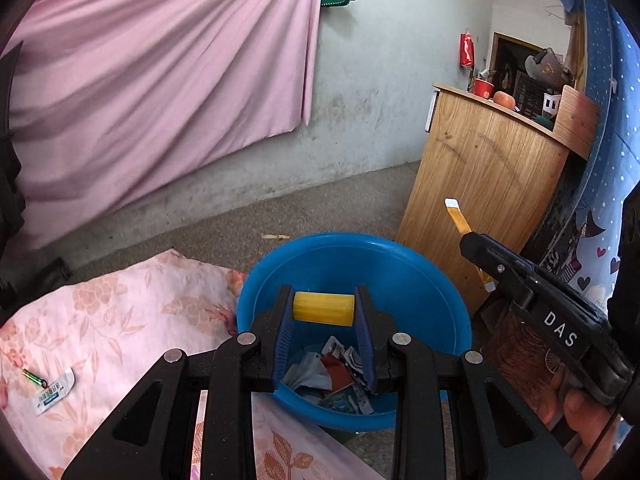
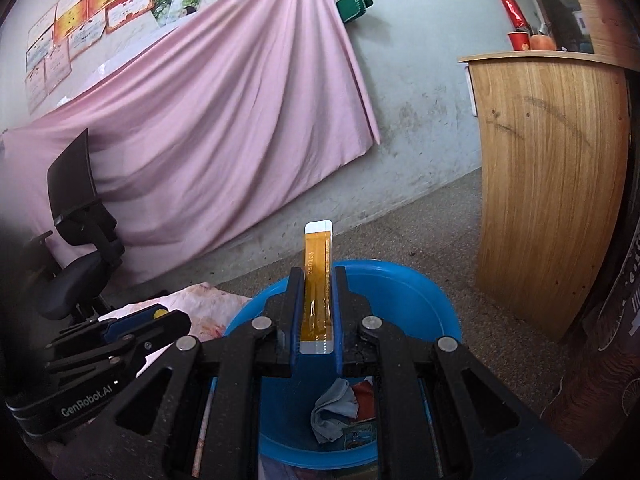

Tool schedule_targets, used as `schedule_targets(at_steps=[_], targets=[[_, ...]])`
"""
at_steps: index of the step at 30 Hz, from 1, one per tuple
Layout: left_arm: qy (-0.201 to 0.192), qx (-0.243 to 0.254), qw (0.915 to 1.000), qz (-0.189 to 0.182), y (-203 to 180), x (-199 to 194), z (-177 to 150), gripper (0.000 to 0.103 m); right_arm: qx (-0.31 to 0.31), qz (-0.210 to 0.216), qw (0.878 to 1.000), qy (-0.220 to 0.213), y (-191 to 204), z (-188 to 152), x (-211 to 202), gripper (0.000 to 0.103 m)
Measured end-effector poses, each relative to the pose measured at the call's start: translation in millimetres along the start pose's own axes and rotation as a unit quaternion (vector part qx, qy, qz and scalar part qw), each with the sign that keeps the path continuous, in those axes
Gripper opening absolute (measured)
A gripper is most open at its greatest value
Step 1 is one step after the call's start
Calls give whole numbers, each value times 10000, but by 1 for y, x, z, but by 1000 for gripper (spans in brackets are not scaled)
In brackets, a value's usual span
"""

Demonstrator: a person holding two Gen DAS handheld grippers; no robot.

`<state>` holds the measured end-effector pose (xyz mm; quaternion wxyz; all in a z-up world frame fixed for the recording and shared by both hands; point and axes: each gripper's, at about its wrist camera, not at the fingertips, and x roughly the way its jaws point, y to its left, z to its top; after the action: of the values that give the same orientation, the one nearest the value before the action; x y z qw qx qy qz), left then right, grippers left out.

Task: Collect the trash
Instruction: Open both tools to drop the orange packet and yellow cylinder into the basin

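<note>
A blue plastic basin [image 1: 432, 280] [image 2: 420, 300] stands on the floor beside a flowered cloth; crumpled wrappers [image 1: 332, 376] [image 2: 332, 408] lie in its bottom. My left gripper [image 1: 324, 308] is shut on a yellow ribbed cylinder [image 1: 324, 309], held over the basin. My right gripper [image 2: 319, 292] is shut on a long orange sachet [image 2: 318, 276] with white ends, also above the basin. The left wrist view shows the right gripper [image 1: 476, 246] at right with the sachet [image 1: 456, 216] sticking up. On the cloth lie a white-blue packet [image 1: 54, 394] and a small green battery [image 1: 34, 378].
A wooden cabinet [image 1: 480, 184] [image 2: 552, 184] stands right of the basin. A pink sheet [image 2: 224, 120] hangs on the wall behind. A black office chair [image 2: 76, 236] is at left. The flowered cloth [image 1: 128, 320] covers a low surface left of the basin. A hand [image 1: 584, 420] holds the right gripper.
</note>
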<state>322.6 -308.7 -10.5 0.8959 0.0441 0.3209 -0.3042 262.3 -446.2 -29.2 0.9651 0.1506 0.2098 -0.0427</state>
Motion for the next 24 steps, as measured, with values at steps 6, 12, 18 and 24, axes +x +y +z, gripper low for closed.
schedule_targets(at_steps=[6, 12, 18, 24], targets=[[152, -145, 9997, -134, 3, 1, 1, 25, 10, 62, 9999, 124, 0, -1, 5, 37], [263, -274, 9991, -164, 7, 3, 4, 32, -11, 80, 9997, 248, 0, -2, 11, 38], [253, -414, 9988, -103, 16, -2, 8, 38, -31, 47, 9995, 304, -1, -2, 14, 44], [-158, -618, 9975, 298, 30, -27, 10, 61, -126, -69, 9998, 165, 2, 1, 8, 77]])
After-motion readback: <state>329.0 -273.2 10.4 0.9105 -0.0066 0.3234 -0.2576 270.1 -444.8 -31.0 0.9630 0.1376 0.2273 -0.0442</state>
